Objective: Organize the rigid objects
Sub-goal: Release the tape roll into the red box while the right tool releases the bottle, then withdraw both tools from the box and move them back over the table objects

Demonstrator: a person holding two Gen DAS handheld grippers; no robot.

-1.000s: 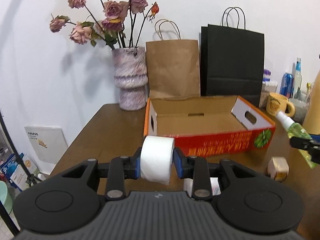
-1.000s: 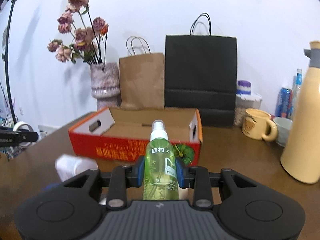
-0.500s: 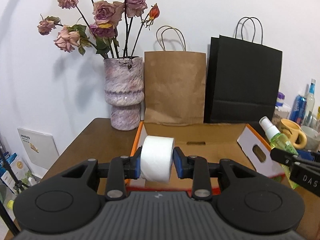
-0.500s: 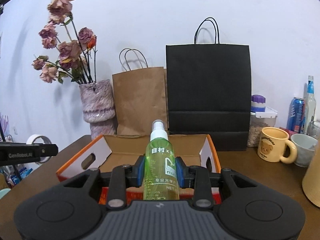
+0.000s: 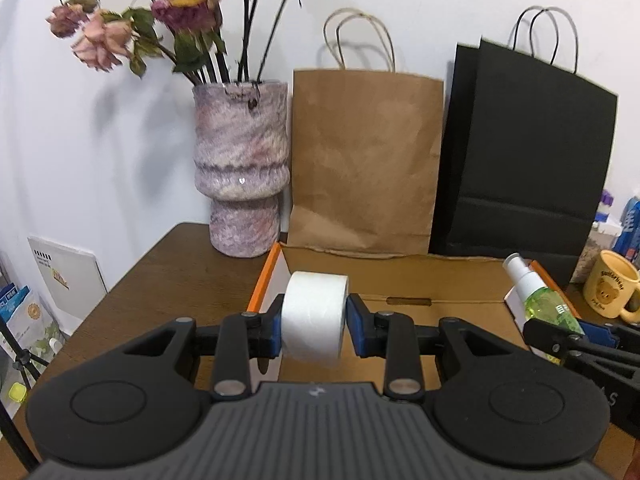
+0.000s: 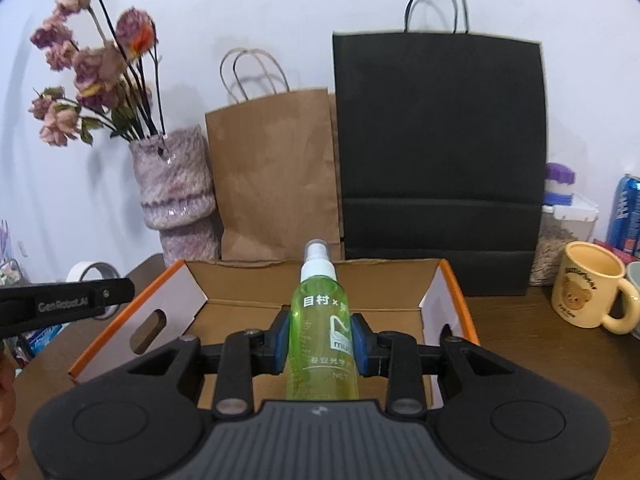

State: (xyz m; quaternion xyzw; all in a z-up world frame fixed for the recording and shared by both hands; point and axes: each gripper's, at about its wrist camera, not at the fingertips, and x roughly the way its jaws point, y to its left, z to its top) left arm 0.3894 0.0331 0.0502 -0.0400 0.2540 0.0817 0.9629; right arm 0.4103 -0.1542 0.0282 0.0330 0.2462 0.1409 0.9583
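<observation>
My left gripper is shut on a white tape roll and holds it over the left end of an open cardboard box with orange edges. My right gripper is shut on a green spray bottle with a white cap, held upright above the box's front rim. The bottle also shows in the left wrist view at the box's right end. The left gripper's finger and the roll show at the left of the right wrist view.
A pink vase of dried roses, a brown paper bag and a black paper bag stand behind the box by the wall. A yellow bear mug, a can and a jar stand at the right.
Both grippers have moved forward and up, from in front of the box to over its opening. Each keeps its hold on its object.
</observation>
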